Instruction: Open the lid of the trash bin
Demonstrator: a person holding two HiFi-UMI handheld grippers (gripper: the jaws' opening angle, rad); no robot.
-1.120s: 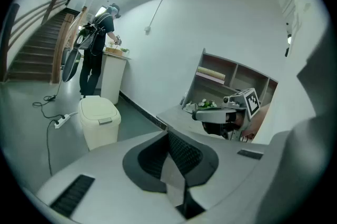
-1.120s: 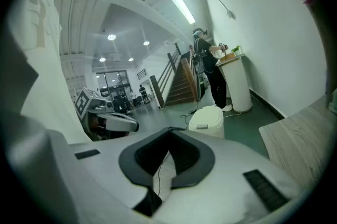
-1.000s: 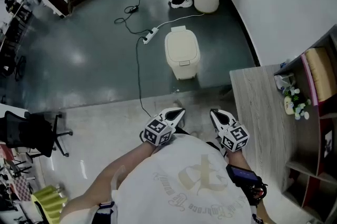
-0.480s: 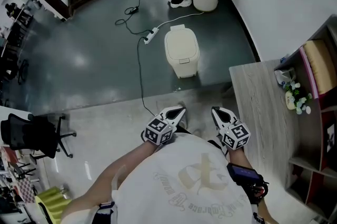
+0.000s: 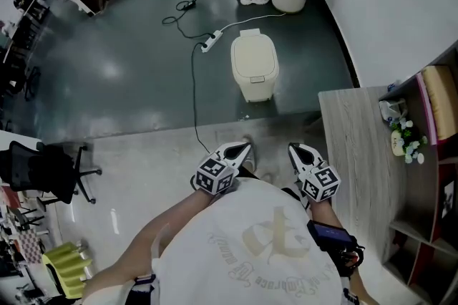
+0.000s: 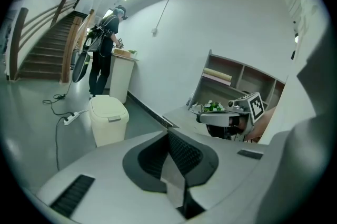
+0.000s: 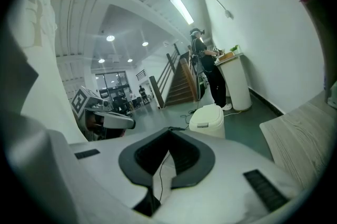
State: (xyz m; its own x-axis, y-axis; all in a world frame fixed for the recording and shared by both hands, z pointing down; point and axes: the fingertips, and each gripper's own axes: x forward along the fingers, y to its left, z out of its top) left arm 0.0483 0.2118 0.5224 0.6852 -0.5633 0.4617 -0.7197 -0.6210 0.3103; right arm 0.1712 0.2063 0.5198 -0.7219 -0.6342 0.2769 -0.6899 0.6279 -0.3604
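The head view looks down on the bin [image 5: 255, 67], which stands on the dark floor [image 5: 129, 81] with its lid shut, well ahead of both claws and untouched. A cable [image 5: 193, 103] runs past the bin's left side to a power strip [image 5: 207, 46]. Only this view shows the layout: the table [image 5: 351, 146] to the right, a shelf [image 5: 429, 153] beyond it, and a black chair [image 5: 50, 175] far left.

The two gripper views add what the head view cuts off. The left gripper view shows a person [image 6: 105, 54] standing whole at a tall white container [image 6: 120, 78] behind the bin, beside the stairs [image 6: 42, 54]. In the head view only that person's legs appear at the top edge. The right gripper view shows a bright hall with ceiling lights [image 7: 109, 38] past the stairs. Each gripper view also catches the other claw from the side, with its marker cube.

The left claw [image 5: 240, 152] and right claw [image 5: 297, 152] are held low and close to the wearer's white shirt [image 5: 250, 246]. They sit side by side but apart, and both point forward toward the bin. The forearms emerge from under the shirt, bent in at the body. In its own view, each claw's jaws are drawn together at the tips with nothing between them.
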